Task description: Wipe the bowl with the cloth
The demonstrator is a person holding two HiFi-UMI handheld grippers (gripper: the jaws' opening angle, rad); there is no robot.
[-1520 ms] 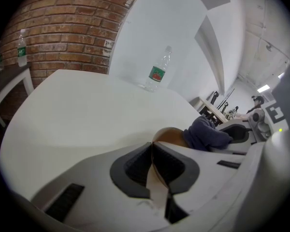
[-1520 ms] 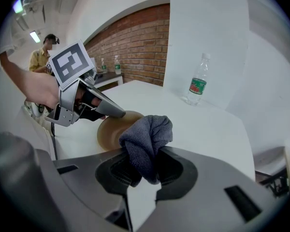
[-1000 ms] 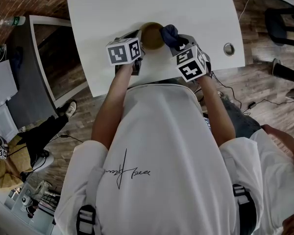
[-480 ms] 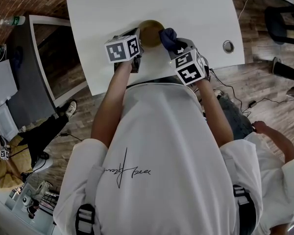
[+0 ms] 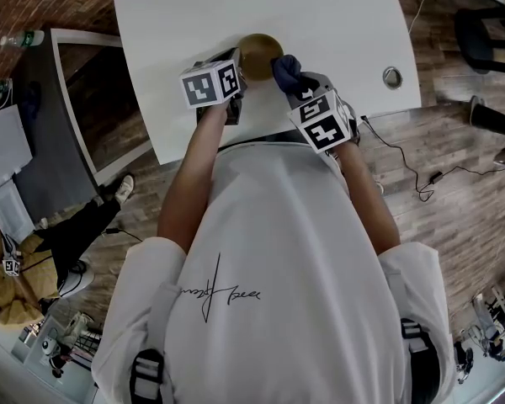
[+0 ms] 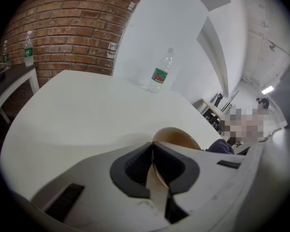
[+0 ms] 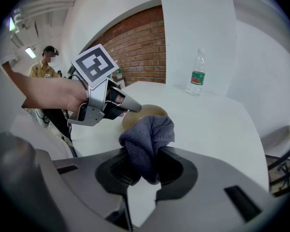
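Lab-like office, brick wall (image 6: 63, 28), white table (image 5: 194, 15)

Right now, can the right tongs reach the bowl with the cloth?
Probably yes: the right tongs hold the cloth beside the bowl, nothing between; the left tongs clamp its other side.

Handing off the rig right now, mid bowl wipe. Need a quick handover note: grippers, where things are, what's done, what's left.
Left gripper: shut on the rim of the bowl, which looks to sit on the white table.
Right gripper: shut on the cloth, bunched and sticking out past the jaws, at the bowl's right edge. Contact can't be confirmed.
Done: both grips set, cloth brought to the bowl.
Left: work the cloth around the inside and rim. How much is already wiped can't be read from here.
Water bottle stands at the far side of the table, away from the work.
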